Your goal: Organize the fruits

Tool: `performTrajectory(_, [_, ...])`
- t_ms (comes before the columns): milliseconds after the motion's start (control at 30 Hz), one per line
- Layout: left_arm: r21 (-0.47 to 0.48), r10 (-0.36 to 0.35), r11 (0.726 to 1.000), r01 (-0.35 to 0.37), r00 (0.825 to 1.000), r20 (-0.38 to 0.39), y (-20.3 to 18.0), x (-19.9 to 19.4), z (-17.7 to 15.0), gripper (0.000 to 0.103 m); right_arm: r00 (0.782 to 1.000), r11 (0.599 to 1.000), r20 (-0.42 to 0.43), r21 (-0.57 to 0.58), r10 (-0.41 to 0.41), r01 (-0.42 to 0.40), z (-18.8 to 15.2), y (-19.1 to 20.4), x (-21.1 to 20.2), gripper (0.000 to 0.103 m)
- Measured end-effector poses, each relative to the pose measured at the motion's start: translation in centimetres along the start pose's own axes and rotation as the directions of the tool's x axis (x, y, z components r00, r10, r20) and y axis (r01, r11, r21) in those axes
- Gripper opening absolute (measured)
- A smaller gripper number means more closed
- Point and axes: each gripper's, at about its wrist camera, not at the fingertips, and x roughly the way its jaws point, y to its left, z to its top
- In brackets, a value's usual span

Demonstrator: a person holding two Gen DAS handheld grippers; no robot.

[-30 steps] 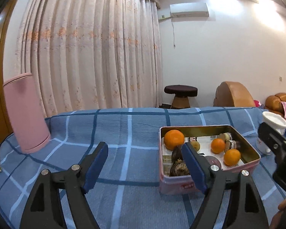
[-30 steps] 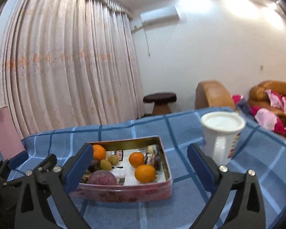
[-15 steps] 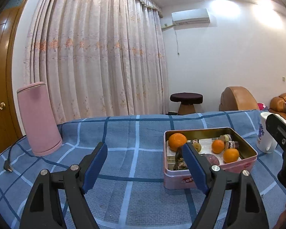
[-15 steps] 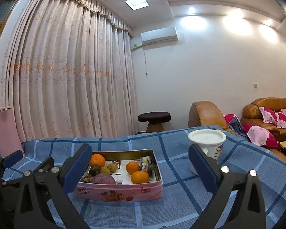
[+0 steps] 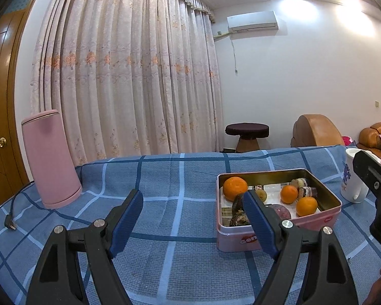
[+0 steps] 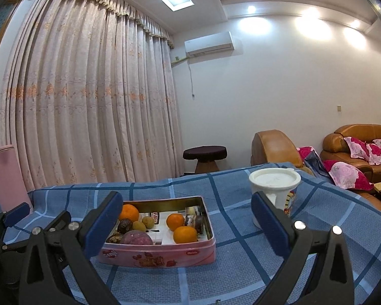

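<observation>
A pink tin box (image 5: 279,231) (image 6: 157,254) sits on the blue checked cloth. It holds a large orange (image 5: 235,187) (image 6: 128,212), two smaller oranges (image 5: 306,206) (image 6: 185,234), kiwis (image 6: 148,221), dark fruits (image 6: 124,225), a purple round fruit (image 6: 136,237) and wrapped snacks (image 6: 194,219). My left gripper (image 5: 193,216) is open above the cloth, left of the box; its right finger hides part of the box. My right gripper (image 6: 185,216) is open, with the box seen between its fingers, and holds nothing.
A pink cylindrical container (image 5: 49,158) stands at the far left with a cable plug (image 5: 10,222) beside it. A white lidded mug (image 6: 274,194) (image 5: 350,178) stands right of the box. A dark stool (image 6: 205,153) and brown sofas (image 6: 360,147) lie beyond the table.
Both grippers have pulled back and tilted upward, so the box looks farther away and lower in view and more wall and ceiling show. Both stay open.
</observation>
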Motion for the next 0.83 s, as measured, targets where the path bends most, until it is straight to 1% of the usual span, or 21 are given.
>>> performTrajectory(567, [0.002,-0.003,1.000,0.003,1.000,0.000,-0.05,-0.09,-0.06,0.082,1.000,1.000,-0.001,-0.002,0.000,0.000,-0.04,-0.02,0.03,0.103])
performTrajectory(833, [0.008,-0.025,1.000,0.025,1.000,-0.007,-0.40,0.01,-0.24,0.082,1.000,1.000,-0.013,-0.001,-0.004,0.004,0.04,-0.38,0.08,0.103])
